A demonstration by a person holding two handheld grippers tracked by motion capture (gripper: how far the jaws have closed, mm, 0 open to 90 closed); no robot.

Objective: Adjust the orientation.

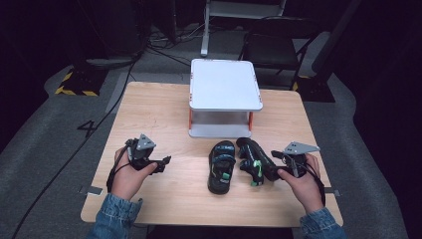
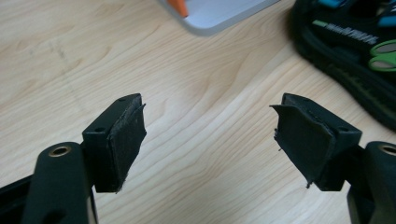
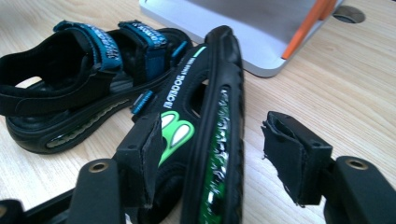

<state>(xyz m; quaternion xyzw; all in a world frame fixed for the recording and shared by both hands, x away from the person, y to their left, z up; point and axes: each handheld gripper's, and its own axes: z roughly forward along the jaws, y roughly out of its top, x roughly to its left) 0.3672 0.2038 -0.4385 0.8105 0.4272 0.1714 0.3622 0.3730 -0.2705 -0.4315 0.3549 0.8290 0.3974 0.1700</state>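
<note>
The right gripper (image 3: 210, 154) is spread open around the heel end of the tipped sandal (image 3: 210, 107), which lies on its edge between the jaws; one pad sits against or just beside the strap side, the other stands clear of the sole. In the high view this gripper (image 1: 278, 169) is at about four o'clock on the table (image 1: 149, 114), with the tipped sandal (image 1: 255, 160) angling up toward eleven o'clock from it. The left gripper (image 2: 210, 135) is also released and holds nothing, with bare wood between its pads; it hovers near eight o'clock of the table (image 1: 160, 163).

The upright sandal (image 1: 221, 167) lies flat just left of the tipped one, close beside it. At twelve o'clock stands the white two-tier shelf (image 1: 225, 84) with orange posts, its lower tier open toward the sandals.

The step appears to be grasping the tipped sandal. To do it well, I would centre the jaws across the heel so both pads meet sole and strap squarely, close firmly since the rubber will give, then lift straight up before swinging, so the toe does not drag the neighbouring sandal.
</note>
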